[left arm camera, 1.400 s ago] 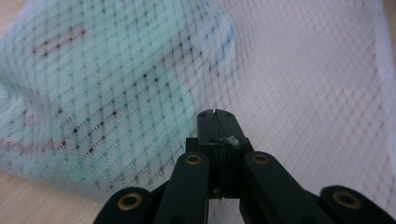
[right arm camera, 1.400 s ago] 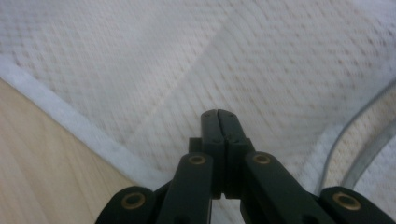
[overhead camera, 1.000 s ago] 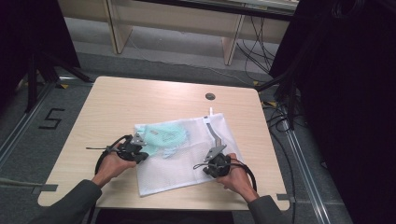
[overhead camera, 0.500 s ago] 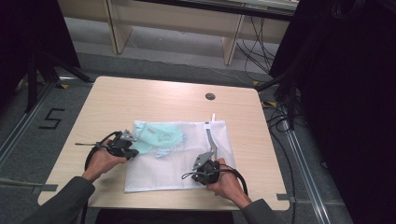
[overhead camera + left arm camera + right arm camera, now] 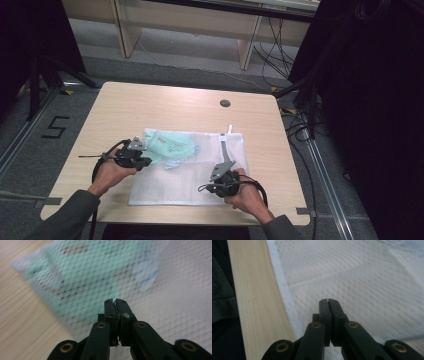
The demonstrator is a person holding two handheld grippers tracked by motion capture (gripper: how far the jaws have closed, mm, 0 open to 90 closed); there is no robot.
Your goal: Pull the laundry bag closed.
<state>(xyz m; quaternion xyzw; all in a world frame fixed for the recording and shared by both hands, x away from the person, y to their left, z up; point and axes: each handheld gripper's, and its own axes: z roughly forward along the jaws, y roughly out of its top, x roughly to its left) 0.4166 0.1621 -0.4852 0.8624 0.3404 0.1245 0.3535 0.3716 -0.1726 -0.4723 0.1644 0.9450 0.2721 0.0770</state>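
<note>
A white mesh bag (image 5: 200,165) lies flat on the wooden table (image 5: 150,105), with a mint-green garment (image 5: 172,145) inside its left half. My left gripper (image 5: 146,161) rests at the bag's left edge beside the garment. Its jaws have just been opening by a hair and still stand almost together, with only a white fleck showing in the slit. Ahead of the left gripper (image 5: 115,300) the garment (image 5: 82,285) shows through the mesh (image 5: 175,290). My right gripper (image 5: 207,189) lies on the bag's near right part and points left. The right gripper (image 5: 327,300) is shut, bare mesh (image 5: 362,277) beyond it.
The table's near edge (image 5: 254,297) runs just left of the right gripper, with a dark sleeve past it. A round cable hole (image 5: 225,103) sits at the table's back. A small white tab (image 5: 230,131) sticks out of the bag's far edge. Cables lie on the floor at the right.
The bag went from skewed and bunched to flat and square with the table. The left hand drew left and the right hand drew toward the near edge.
</note>
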